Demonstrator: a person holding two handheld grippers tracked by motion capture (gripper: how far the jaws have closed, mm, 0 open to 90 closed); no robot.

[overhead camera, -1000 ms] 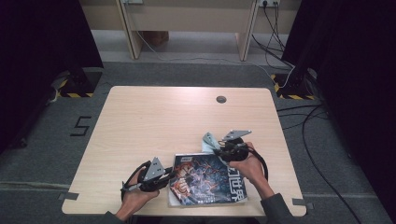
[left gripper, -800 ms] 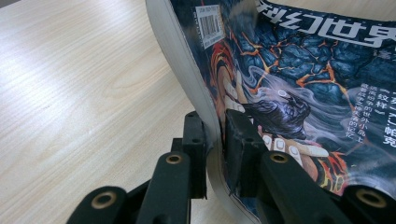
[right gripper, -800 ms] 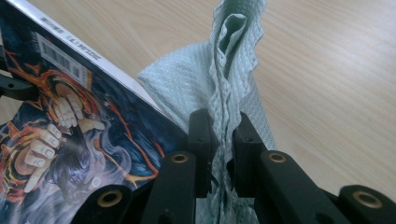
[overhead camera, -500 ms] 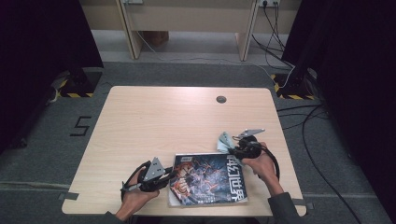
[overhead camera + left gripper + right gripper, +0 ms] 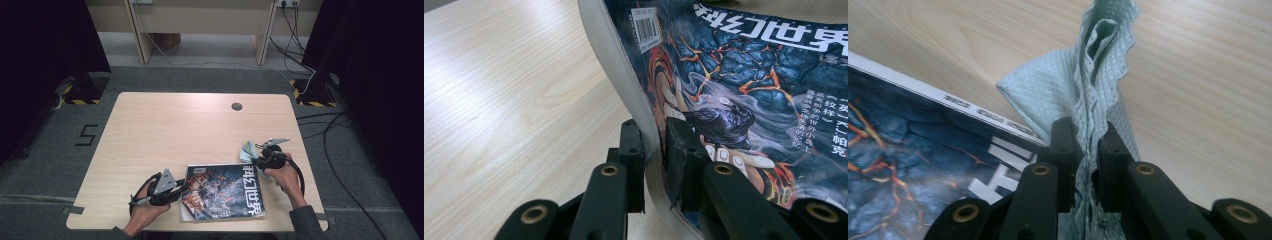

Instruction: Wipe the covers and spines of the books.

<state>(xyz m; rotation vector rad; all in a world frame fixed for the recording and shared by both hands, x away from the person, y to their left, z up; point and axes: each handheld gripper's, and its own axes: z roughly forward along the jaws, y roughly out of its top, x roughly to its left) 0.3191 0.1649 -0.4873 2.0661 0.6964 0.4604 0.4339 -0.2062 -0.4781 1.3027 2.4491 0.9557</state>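
1. Magazine [image 5: 223, 191] lies at the near edge of the worktop [image 5: 200, 130], between the person's two hands, its dark illustrated cover facing up.
2. In the left gripper view the magazine's [image 5: 734, 90] edge curls upward off the pale wood, so the white page block shows as a bent strip; a barcode label sits near its upper corner.
3. The left hand-held gripper [image 5: 172, 189] lies low at the magazine's left side. Its jaws are clamped on that lifted edge, one jaw against the cover and the other behind the pages, as seen up close on the left hand-held gripper [image 5: 655, 150].
4. A pale green cloth [image 5: 248, 151] sits just beyond the magazine's far right corner, in the grip of the right hand-held gripper [image 5: 257, 158].
5. In the right gripper view the cloth [image 5: 1083, 85] is bunched into upright folds with a waffle weave, rising from between the jaws above the wood.
6. The right hand-held gripper [image 5: 1087, 150] has its jaws pressed together on the cloth, the folds pinched tight between the two black pads.
7. The magazine's [image 5: 923, 150] white border and dark cover fill the lower left of that view, just beside the cloth; whether the two touch cannot be told.
8. A small round dark grommet [image 5: 236, 106] is set in the worktop's far side, well apart from both hands.
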